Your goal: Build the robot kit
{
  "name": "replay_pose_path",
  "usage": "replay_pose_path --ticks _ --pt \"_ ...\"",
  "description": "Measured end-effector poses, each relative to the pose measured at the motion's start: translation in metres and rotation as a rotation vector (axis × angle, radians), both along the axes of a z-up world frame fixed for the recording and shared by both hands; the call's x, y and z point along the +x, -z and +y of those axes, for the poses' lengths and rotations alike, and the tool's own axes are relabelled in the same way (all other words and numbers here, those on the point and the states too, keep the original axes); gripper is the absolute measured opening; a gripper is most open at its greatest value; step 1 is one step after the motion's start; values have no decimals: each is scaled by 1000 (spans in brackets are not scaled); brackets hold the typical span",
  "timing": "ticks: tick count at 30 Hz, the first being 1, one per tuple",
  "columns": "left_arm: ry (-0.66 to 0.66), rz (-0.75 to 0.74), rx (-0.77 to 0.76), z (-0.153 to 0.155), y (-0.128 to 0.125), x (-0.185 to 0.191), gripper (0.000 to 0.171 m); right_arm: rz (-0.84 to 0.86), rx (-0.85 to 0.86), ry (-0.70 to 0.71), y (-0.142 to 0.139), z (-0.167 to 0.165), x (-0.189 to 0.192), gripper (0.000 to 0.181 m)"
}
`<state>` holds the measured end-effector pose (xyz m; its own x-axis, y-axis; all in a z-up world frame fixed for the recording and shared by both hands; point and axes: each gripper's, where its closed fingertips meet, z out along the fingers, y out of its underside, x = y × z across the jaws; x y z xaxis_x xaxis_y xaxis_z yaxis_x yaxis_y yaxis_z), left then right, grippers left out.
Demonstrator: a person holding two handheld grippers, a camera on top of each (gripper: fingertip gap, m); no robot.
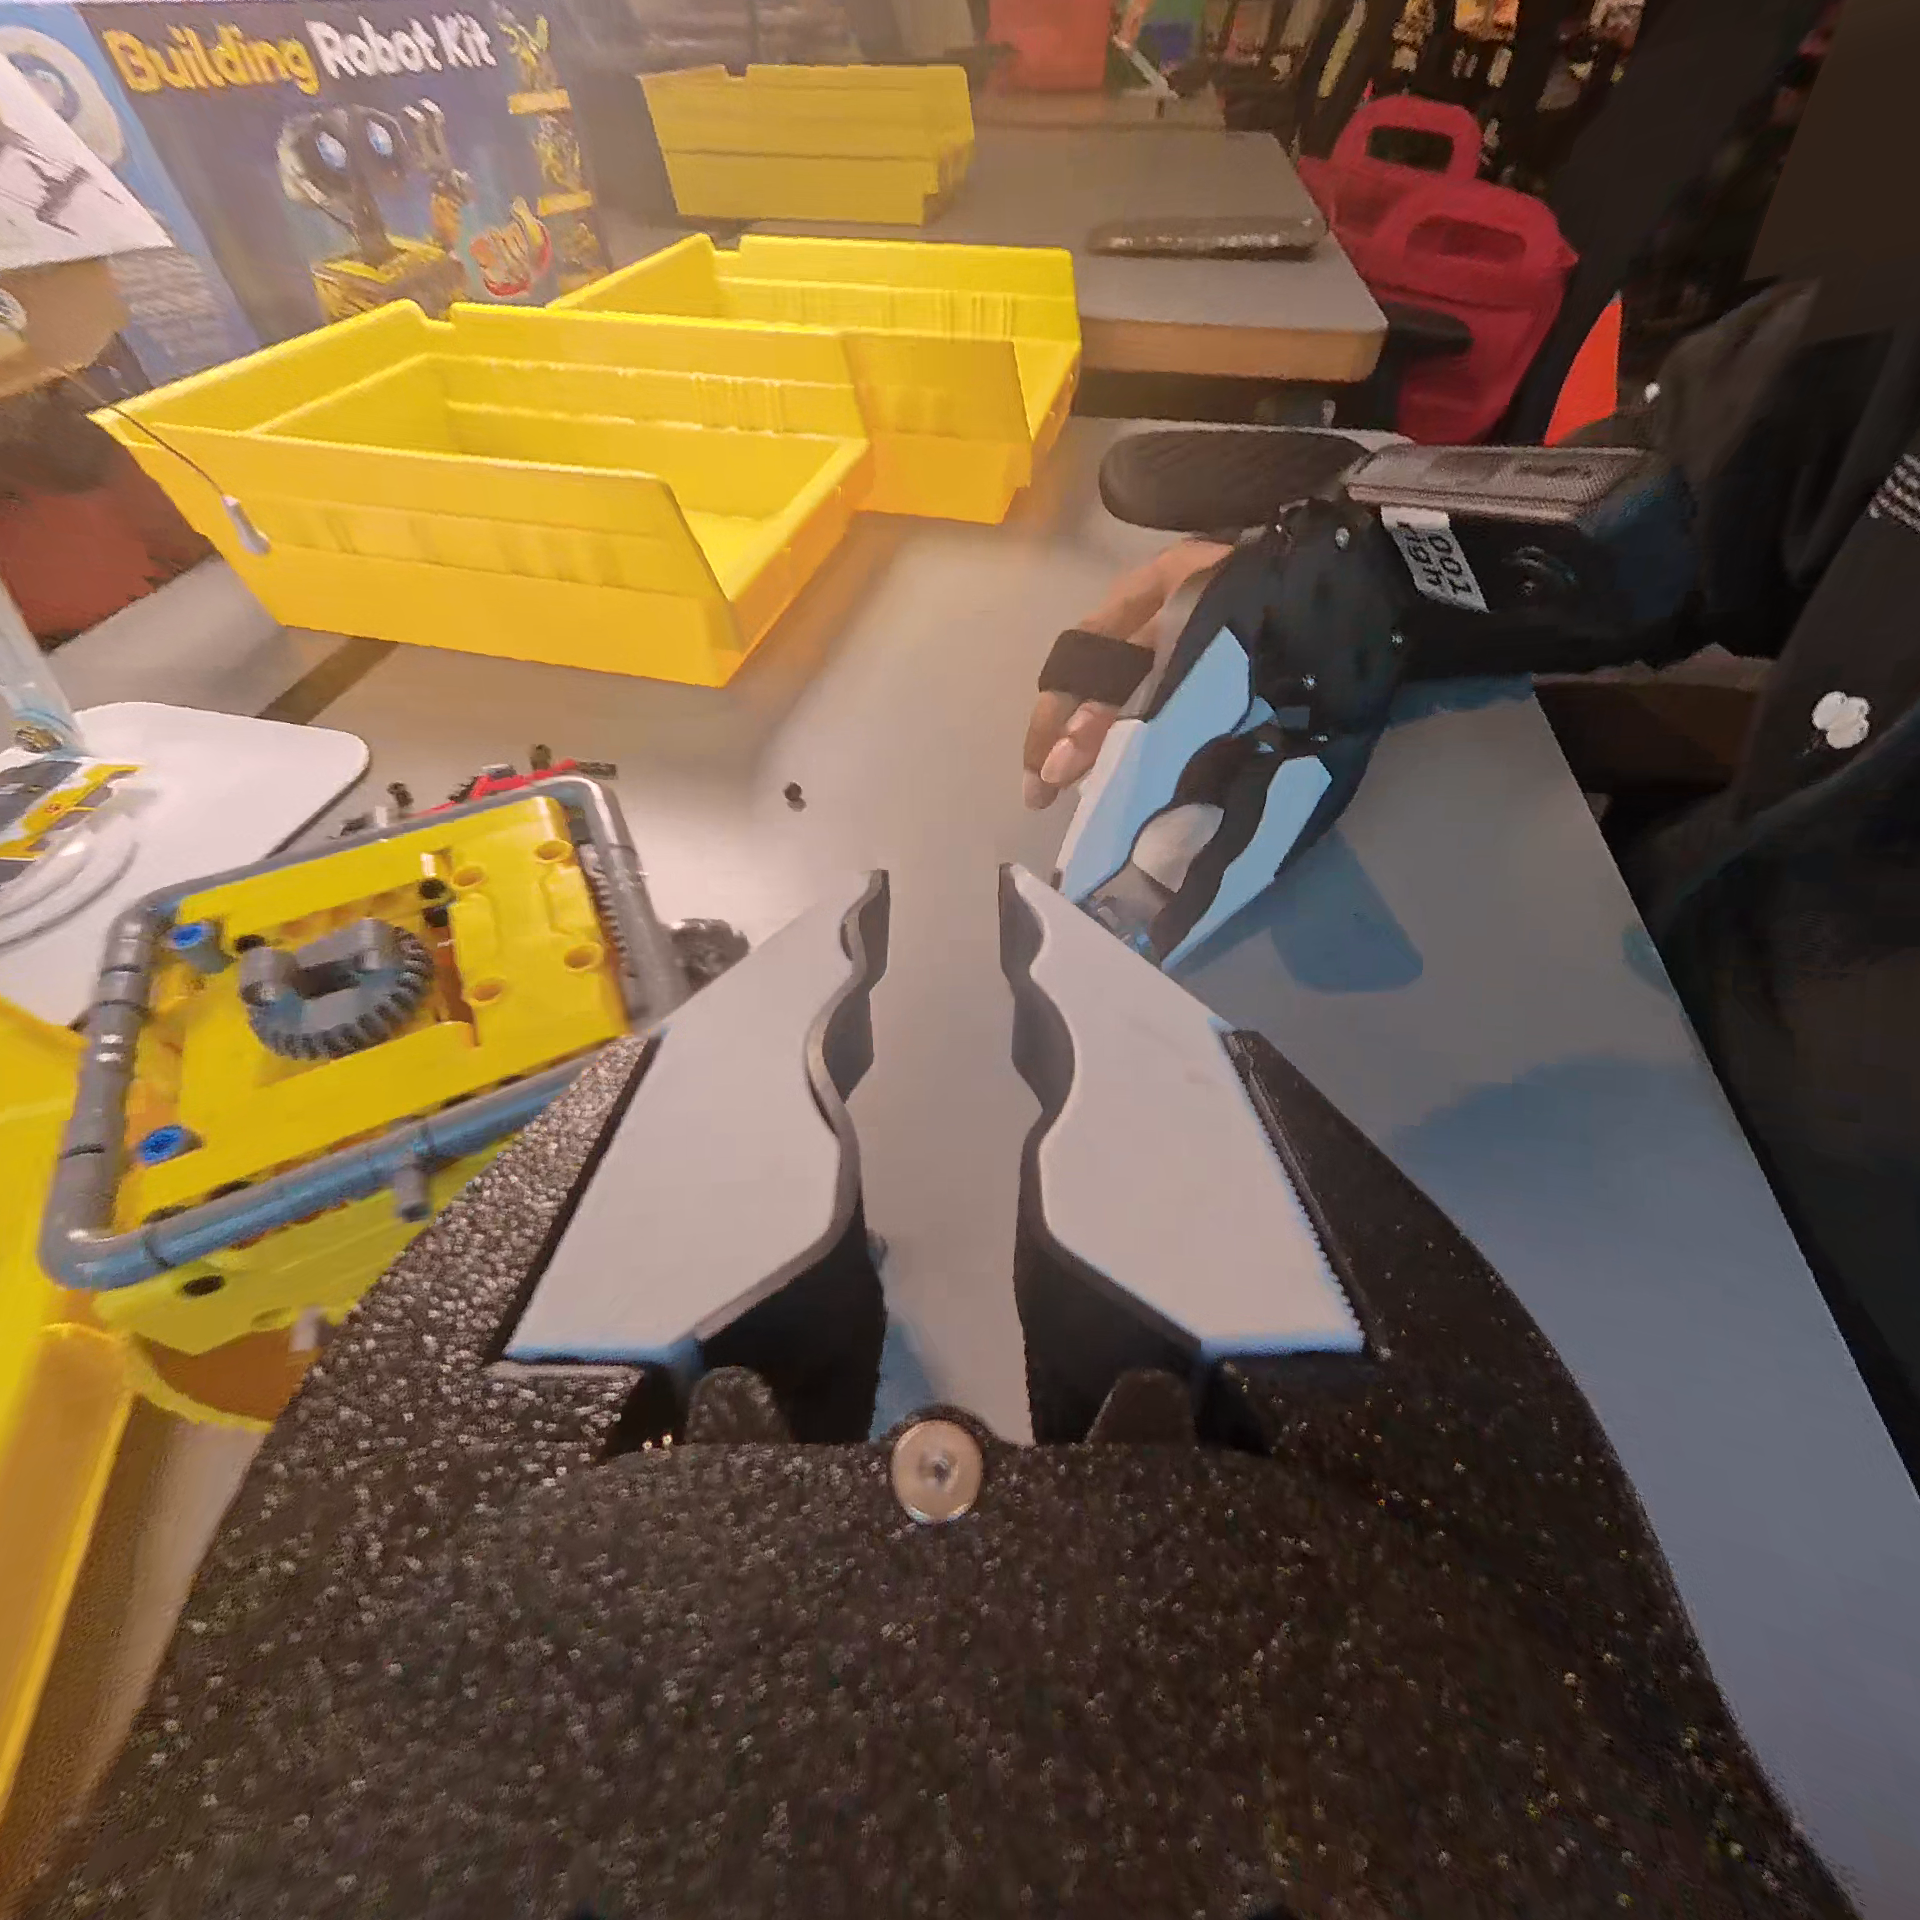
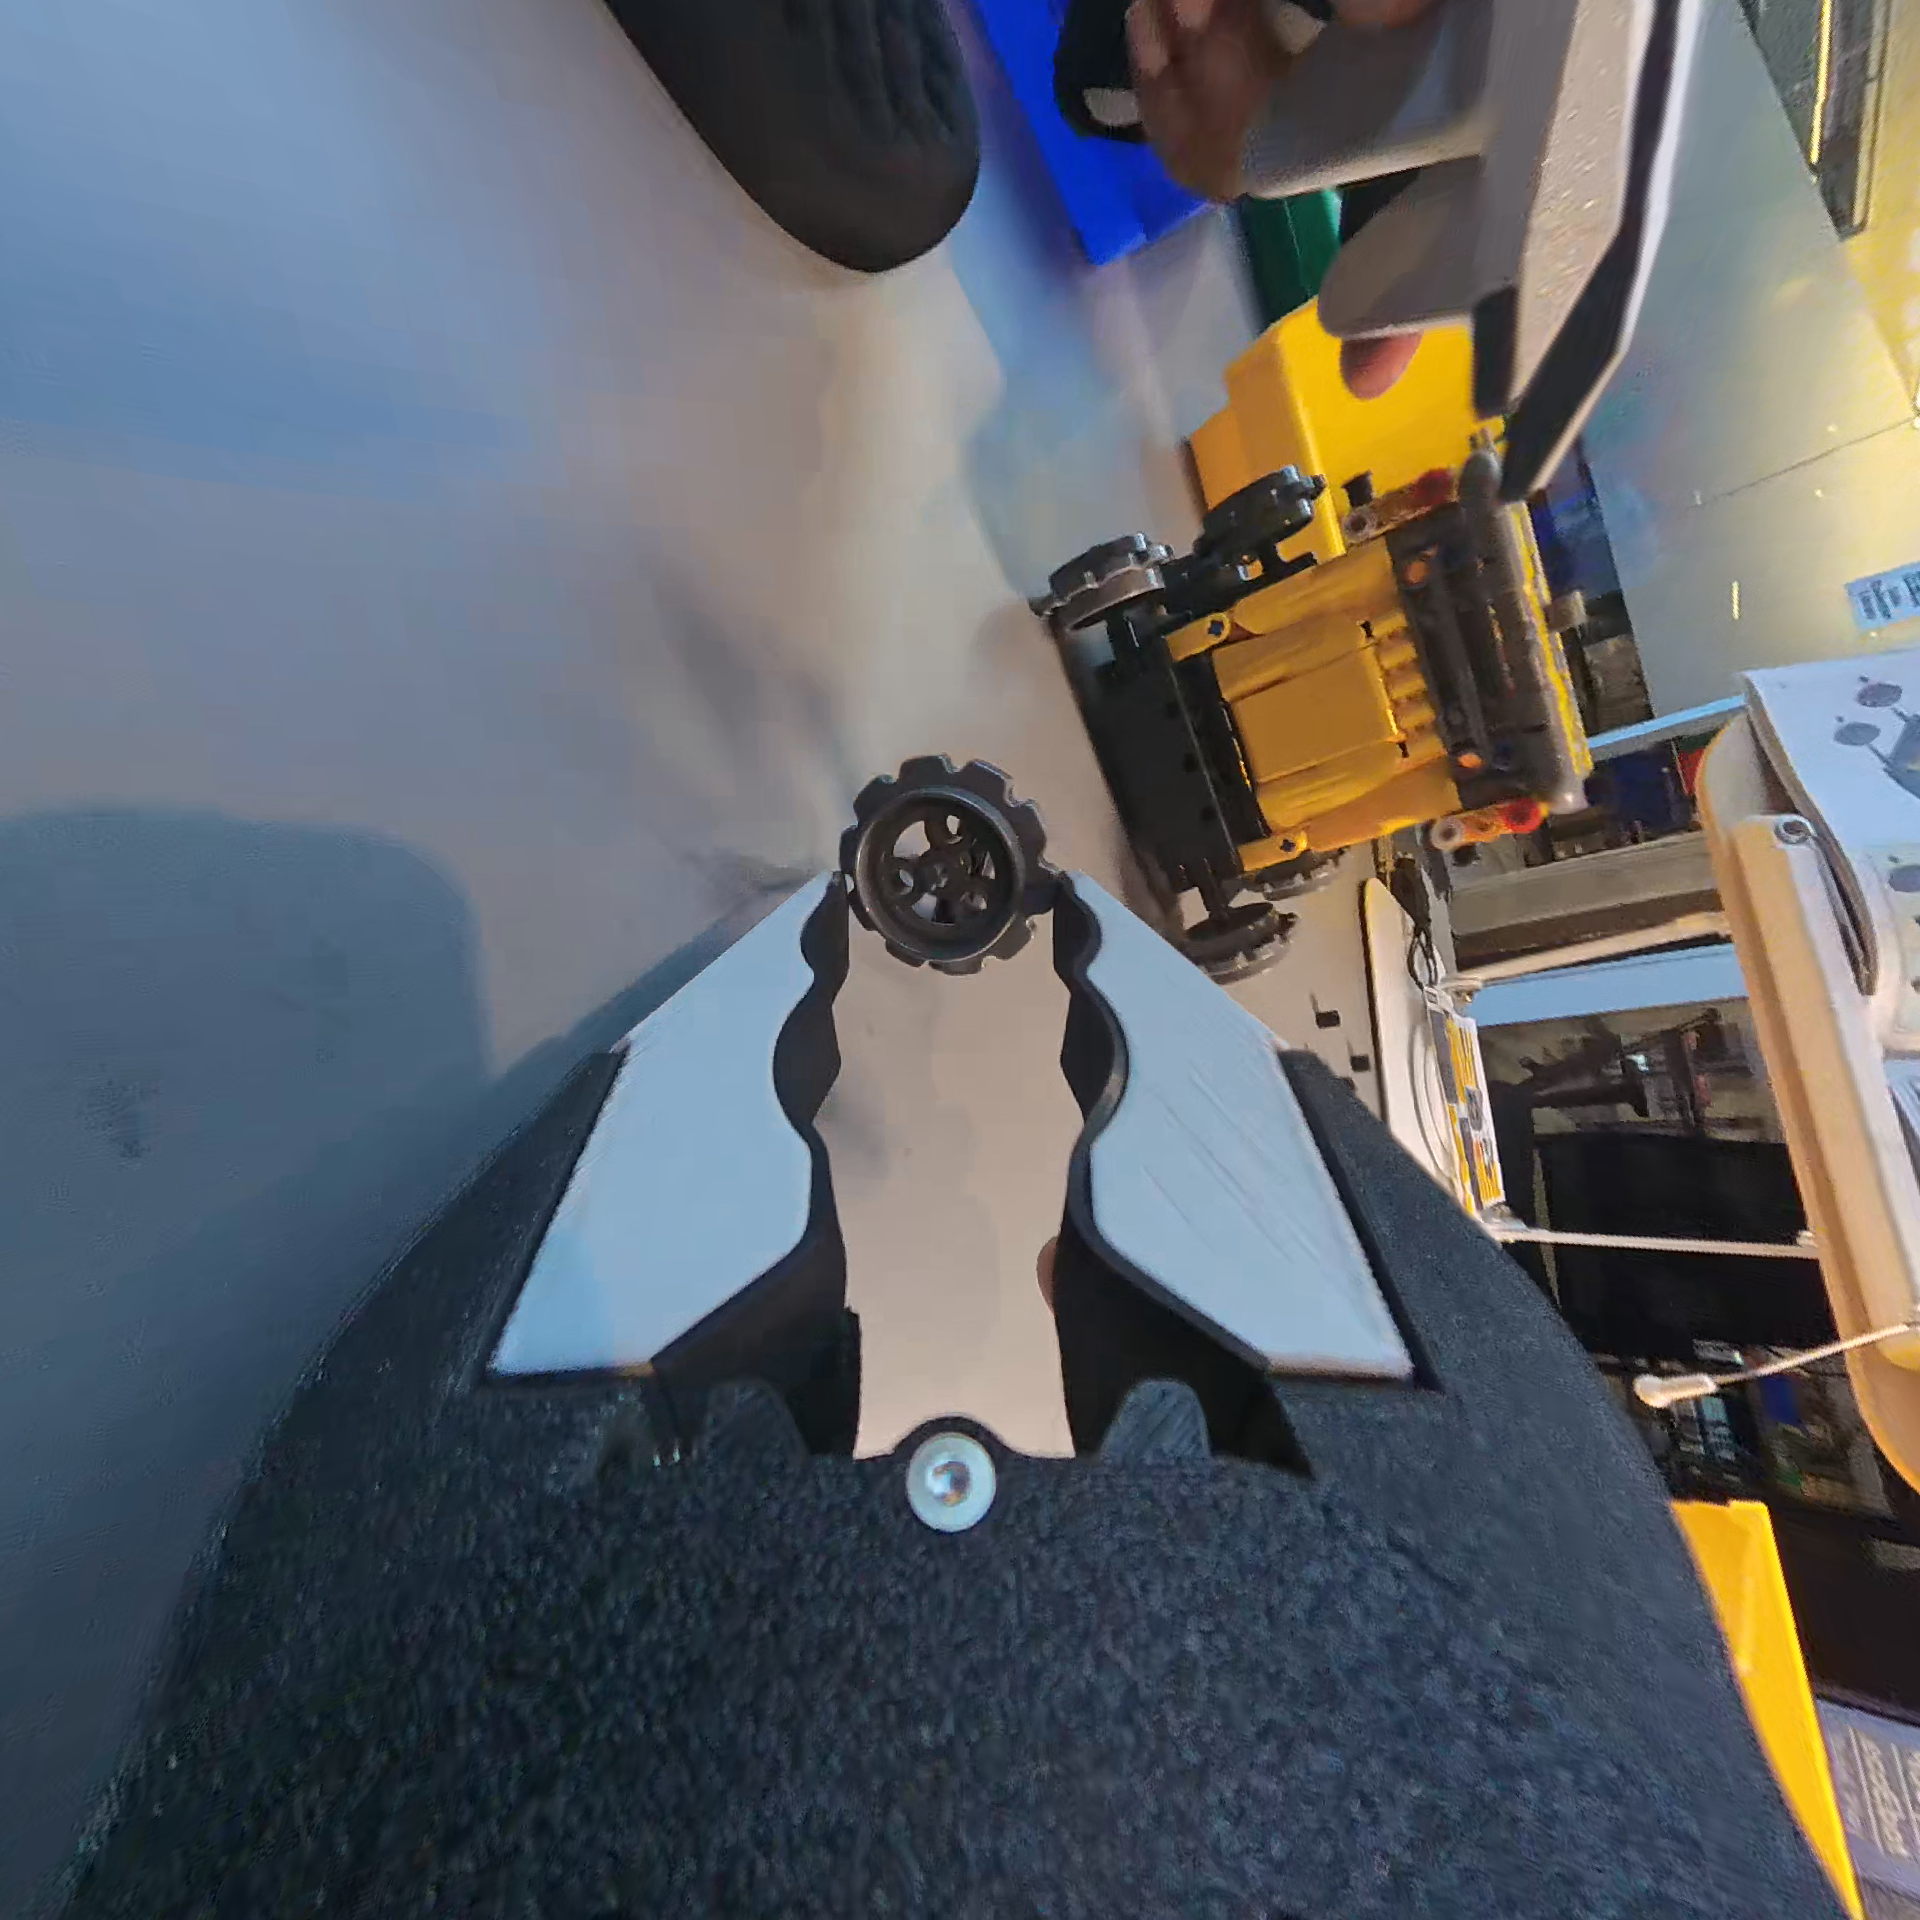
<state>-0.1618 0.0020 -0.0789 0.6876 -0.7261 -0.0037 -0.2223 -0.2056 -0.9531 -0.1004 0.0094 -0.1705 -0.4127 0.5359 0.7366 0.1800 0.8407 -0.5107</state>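
The right gripper (image 2: 948,883) pinches a small black toothed wheel (image 2: 943,878) at its very fingertips, above the grey desk (image 2: 416,520). The left gripper (image 1: 943,899) is spread and empty, just beside the yellow brick-built vehicle (image 1: 353,997). With so shallow a pinch, the round wheel could twist out and roll off.

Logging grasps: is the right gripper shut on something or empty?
Shut on a small black toothed wheel, pinched between the right gripper's fingertips above the grey table.
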Motion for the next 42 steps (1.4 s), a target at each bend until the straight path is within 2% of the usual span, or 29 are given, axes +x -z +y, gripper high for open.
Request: replay_pose_path --ticks 3,6,11,17,21,24,26,29,34,39,42 --pt "90 50 -96 -13 29 17 18 -2 -11 -29 3 -5 2 39" --pt "124 135 -157 -16 57 29 17 -17 -53 -56 3 -8 4 39" --pt "162 293 -165 -17 82 48 18 -41 -150 -73 2 -12 6 39" --pt "139 299 -76 -10 74 57 14 20 -214 -65 -10 -12 2 39" --pt "126 274 -65 -7 71 54 6 50 -248 -78 -18 -15 2 39" --pt "107 272 -78 -5 72 51 11 72 -279 -107 -25 -19 4 39" --pt "123 240 -70 -7 68 52 18 83 -292 -122 -28 -22 6 39" --pt "165 195 -34 -11 60 59 20 110 -340 -162 -37 -30 8 39" --pt "259 174 -20 -23 57 75 12 123 -396 -220 -45 -41 12 39" --pt "255 114 -36 -24 49 72 9 143 -424 -205 -51 -38 11 39" --pt "261 130 -59 -26 51 70 8 127 -409 -201 -47 -38 11 39"
